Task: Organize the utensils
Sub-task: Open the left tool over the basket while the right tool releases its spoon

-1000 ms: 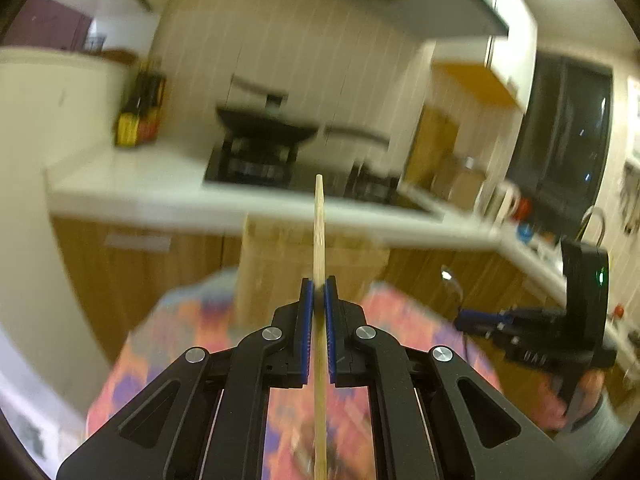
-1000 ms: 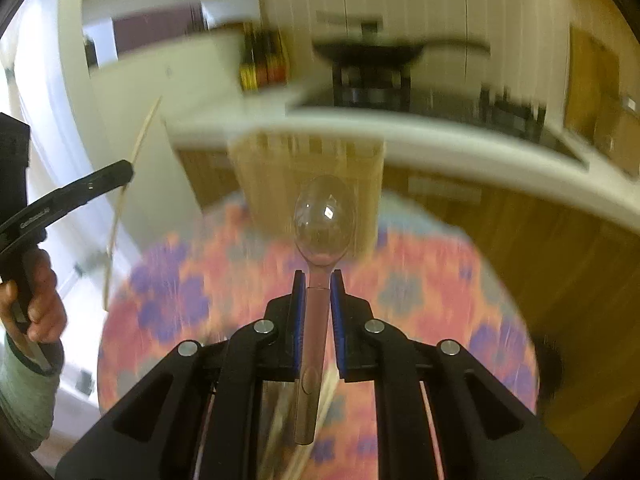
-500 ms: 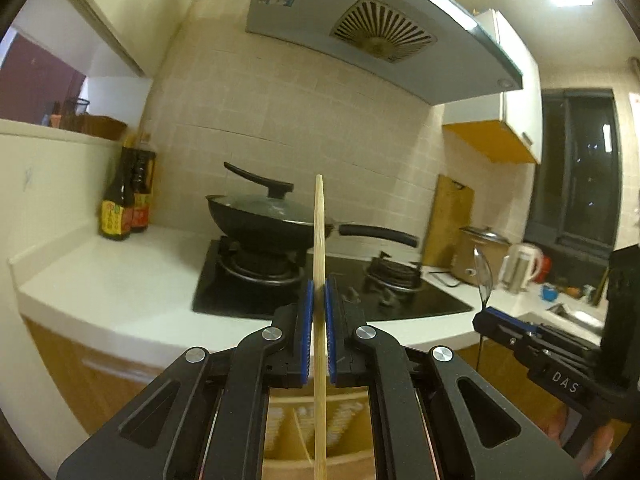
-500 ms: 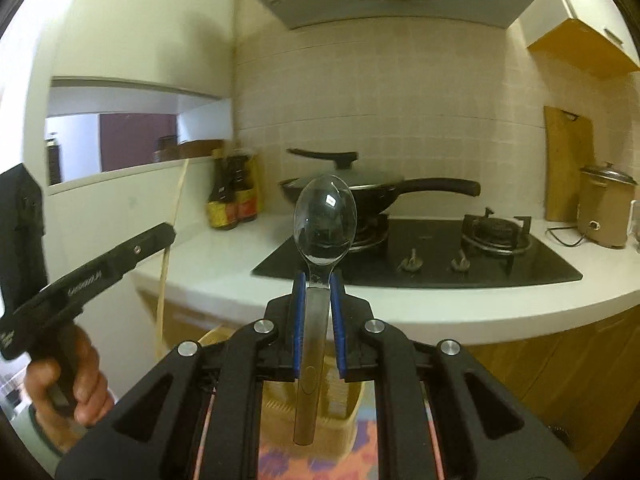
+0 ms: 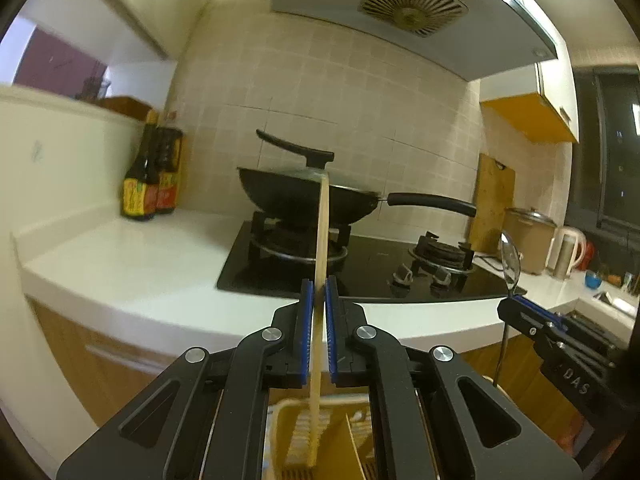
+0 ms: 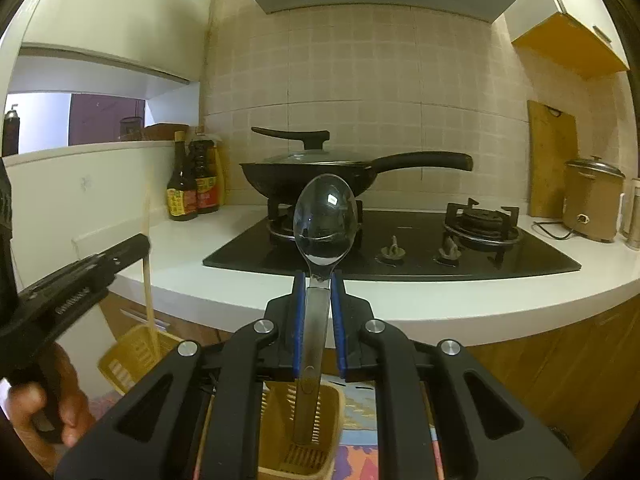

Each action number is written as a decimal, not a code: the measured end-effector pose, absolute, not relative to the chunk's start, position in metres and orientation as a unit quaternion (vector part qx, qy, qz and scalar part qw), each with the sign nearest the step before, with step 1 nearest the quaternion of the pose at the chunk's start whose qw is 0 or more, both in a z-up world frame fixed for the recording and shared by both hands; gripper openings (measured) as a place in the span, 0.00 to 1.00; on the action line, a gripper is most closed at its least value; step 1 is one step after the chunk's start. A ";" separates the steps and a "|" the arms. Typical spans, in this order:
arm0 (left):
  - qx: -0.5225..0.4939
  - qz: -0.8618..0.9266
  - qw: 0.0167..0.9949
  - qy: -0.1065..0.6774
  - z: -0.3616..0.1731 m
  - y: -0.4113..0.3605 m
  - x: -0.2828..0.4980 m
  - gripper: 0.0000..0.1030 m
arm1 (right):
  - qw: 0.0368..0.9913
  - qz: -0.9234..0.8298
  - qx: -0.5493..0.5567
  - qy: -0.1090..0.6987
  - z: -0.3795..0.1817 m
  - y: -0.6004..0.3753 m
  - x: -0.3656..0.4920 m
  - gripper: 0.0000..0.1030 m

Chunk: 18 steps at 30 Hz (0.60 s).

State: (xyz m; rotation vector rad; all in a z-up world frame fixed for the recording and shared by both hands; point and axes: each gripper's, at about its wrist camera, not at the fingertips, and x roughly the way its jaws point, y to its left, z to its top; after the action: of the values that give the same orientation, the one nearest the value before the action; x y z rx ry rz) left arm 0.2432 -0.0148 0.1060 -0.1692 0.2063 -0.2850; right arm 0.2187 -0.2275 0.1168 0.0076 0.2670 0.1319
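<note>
My left gripper [image 5: 319, 292] is shut on a wooden chopstick [image 5: 321, 240], held upright, its lower end inside the yellow slotted utensil holder [image 5: 296, 440] below. My right gripper [image 6: 318, 284] is shut on a metal spoon [image 6: 324, 220], bowl up, its handle reaching down into a compartment of the utensil holder [image 6: 304, 452]. The right gripper with the spoon [image 5: 510, 260] shows at the right of the left wrist view. The left gripper [image 6: 132, 246] with the chopstick [image 6: 147, 264] shows at the left of the right wrist view.
A white counter [image 6: 440, 304] carries a black gas hob [image 6: 400, 248] with a lidded wok [image 6: 320, 172], sauce bottles [image 6: 192, 184], a cutting board [image 6: 552, 160] and a rice cooker [image 6: 592, 200]. A flowered tablecloth [image 6: 360, 456] lies under the holder.
Both grippers have sunk and tilted slightly downward. The chopstick and the spoon handle now reach into the yellow holder, which shows more at the bottom of both views.
</note>
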 end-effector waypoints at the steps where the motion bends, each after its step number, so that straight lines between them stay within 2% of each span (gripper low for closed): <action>1: -0.087 -0.143 0.980 0.106 0.104 -0.013 0.242 0.07 | 0.989 0.067 0.003 0.135 0.114 -0.228 0.218 0.10; 5: -0.088 -0.148 0.978 0.120 0.098 -0.007 0.236 0.09 | 0.986 0.081 0.006 0.148 0.107 -0.229 0.210 0.12; 7: -0.097 -0.155 0.975 0.125 0.098 -0.001 0.230 0.14 | 0.983 0.095 0.015 0.158 0.106 -0.231 0.204 0.19; 9: -0.105 -0.156 0.974 0.123 0.101 0.006 0.219 0.36 | 0.982 0.100 0.021 0.161 0.108 -0.234 0.193 0.35; 11: -0.107 -0.161 0.974 0.122 0.105 0.012 0.206 0.42 | 0.981 0.104 0.027 0.164 0.109 -0.236 0.180 0.43; 13: -0.105 -0.176 0.970 0.131 0.110 0.016 0.194 0.47 | 0.979 0.110 0.034 0.170 0.111 -0.239 0.168 0.43; 15: -0.105 -0.185 0.968 0.132 0.113 0.022 0.177 0.62 | 0.975 0.113 0.044 0.186 0.113 -0.244 0.152 0.44; 18: -0.105 -0.193 0.966 0.136 0.117 0.031 0.145 0.67 | 0.966 0.112 0.039 0.230 0.111 -0.248 0.127 0.44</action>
State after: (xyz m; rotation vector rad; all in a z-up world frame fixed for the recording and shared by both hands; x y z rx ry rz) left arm 0.1452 0.0310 0.1169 -0.2127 0.2752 -0.3912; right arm 0.1268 -0.2480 0.1106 0.0792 0.4658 0.2268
